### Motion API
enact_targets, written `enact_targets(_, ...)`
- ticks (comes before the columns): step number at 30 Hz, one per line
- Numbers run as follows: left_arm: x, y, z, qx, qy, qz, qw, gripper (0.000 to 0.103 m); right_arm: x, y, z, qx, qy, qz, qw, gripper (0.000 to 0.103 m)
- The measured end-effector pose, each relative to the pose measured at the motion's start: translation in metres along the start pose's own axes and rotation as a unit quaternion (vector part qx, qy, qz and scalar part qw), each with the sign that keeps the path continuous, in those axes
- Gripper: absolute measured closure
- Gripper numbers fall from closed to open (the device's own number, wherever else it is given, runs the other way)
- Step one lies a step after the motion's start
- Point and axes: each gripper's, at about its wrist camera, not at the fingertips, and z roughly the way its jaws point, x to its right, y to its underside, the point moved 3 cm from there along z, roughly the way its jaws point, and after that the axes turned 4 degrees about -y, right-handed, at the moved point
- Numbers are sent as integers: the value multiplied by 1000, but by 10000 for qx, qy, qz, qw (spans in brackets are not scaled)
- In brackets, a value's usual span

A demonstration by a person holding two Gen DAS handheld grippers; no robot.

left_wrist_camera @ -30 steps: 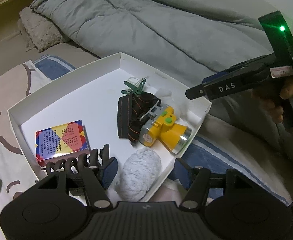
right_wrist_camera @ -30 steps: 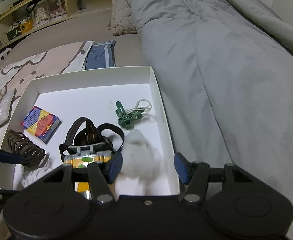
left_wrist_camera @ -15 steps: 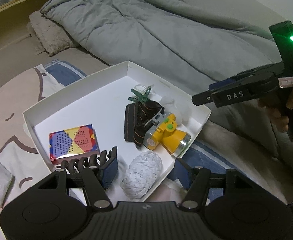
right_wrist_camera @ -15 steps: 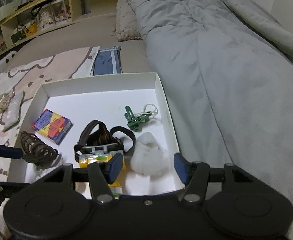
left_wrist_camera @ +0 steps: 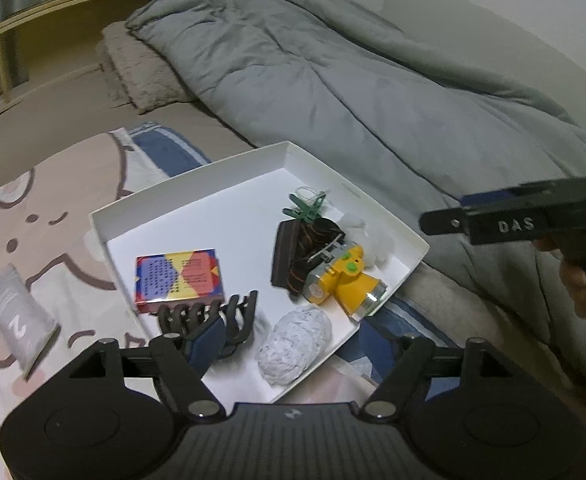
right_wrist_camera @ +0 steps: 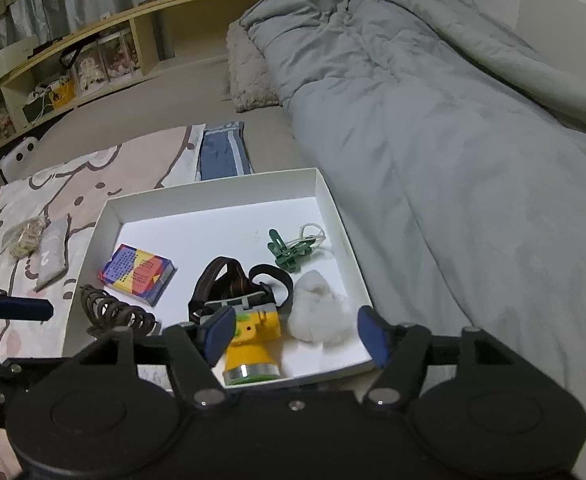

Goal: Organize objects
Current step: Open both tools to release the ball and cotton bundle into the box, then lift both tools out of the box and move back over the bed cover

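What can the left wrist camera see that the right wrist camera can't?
Only the left wrist view shows the whole white rag ball and the person's hand holding the right gripper. Only the right wrist view shows the wooden shelves and the beige bundle. Both show the white box, card pack, yellow headlamp, green clip, hair claw and grey pouch.

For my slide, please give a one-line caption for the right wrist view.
Right tool open above a white box holding a yellow headlamp, cotton, green clip and card box.
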Motion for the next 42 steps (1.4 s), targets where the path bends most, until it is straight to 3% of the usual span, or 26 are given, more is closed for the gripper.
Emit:
enact_targets(8, -19, 11, -20, 215, -287, -324, 9988, 1, -11, 11, -20, 204, 137, -42, 9997, 20)
enact_targets(13, -28, 20, -30, 341, -443, -495, 9972, 0, -17, 19, -33, 336, 220, -89, 9992, 6)
enact_targets(18, -32, 27, -38, 429, -586, -517, 9960, 0, -24, 29, -42, 403, 309, -118, 9986, 0)
enact_targets(42, -57, 37, -65, 922, -973, -780, 9879, 0, -62, 35, -48, 680, 261, -222, 9971, 0)
